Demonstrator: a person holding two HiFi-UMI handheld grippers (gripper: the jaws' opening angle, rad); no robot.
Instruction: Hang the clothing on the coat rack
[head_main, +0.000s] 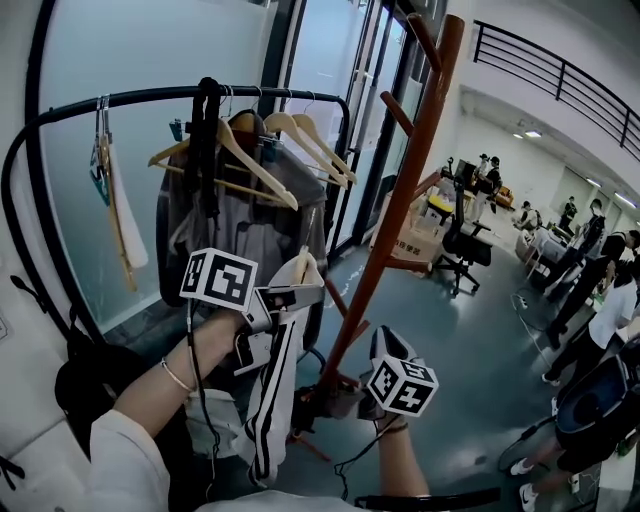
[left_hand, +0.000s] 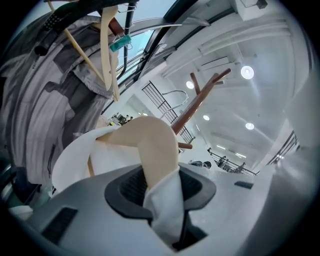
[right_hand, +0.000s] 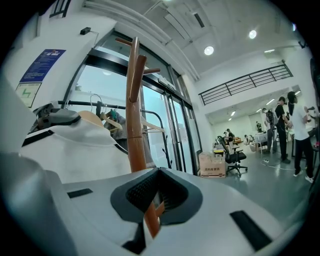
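My left gripper (head_main: 295, 297) is shut on the shoulder of a pale wooden hanger (left_hand: 155, 145) that carries a white garment with black stripes (head_main: 270, 400). A fold of the white cloth (left_hand: 165, 210) is pinched between the pads along with the wood. The hanger is held up just left of the brown wooden coat rack (head_main: 390, 220), whose pegs angle upward. My right gripper (head_main: 345, 402) is low, by the foot of the rack's pole. In the right gripper view its jaws (right_hand: 159, 172) are shut and hold nothing, with the pole (right_hand: 134, 100) rising straight ahead.
A black clothes rail (head_main: 150, 97) behind the garment carries several wooden hangers and a grey jacket (head_main: 250, 210). Glass doors stand behind the rack. To the right are a cardboard box (head_main: 410, 245), an office chair (head_main: 462, 250) and standing people (head_main: 600, 290).
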